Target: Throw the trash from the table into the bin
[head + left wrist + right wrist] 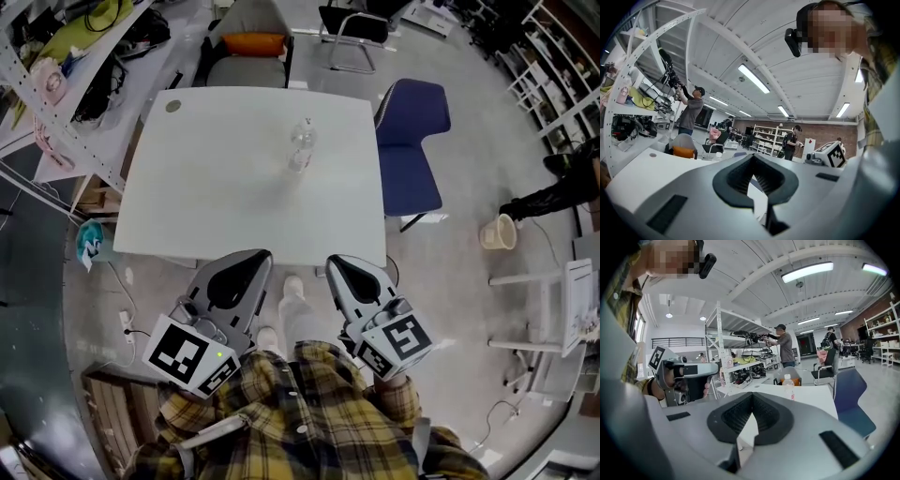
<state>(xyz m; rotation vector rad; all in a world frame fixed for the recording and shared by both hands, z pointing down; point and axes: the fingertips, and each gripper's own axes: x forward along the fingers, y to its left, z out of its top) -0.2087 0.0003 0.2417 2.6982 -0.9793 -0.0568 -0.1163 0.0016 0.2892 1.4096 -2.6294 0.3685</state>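
A clear plastic bottle (300, 145) stands upright on the white table (206, 187), a little beyond its middle. It also shows small in the left gripper view (718, 156) and, with a white cap, in the right gripper view (788, 386). My left gripper (262, 253) and right gripper (330, 261) hover side by side at the table's near edge, well short of the bottle. Both point towards the table. Each has its jaws shut with nothing between them, as the left gripper (753, 164) and right gripper (751, 398) show in their own views.
A small round thing (172, 106) lies at the table's far left corner. A blue chair (412, 141) stands at the right side, a grey chair with an orange cushion (251, 45) behind. A beige bucket (498, 232) sits on the floor to the right. Shelving (56, 84) lines the left.
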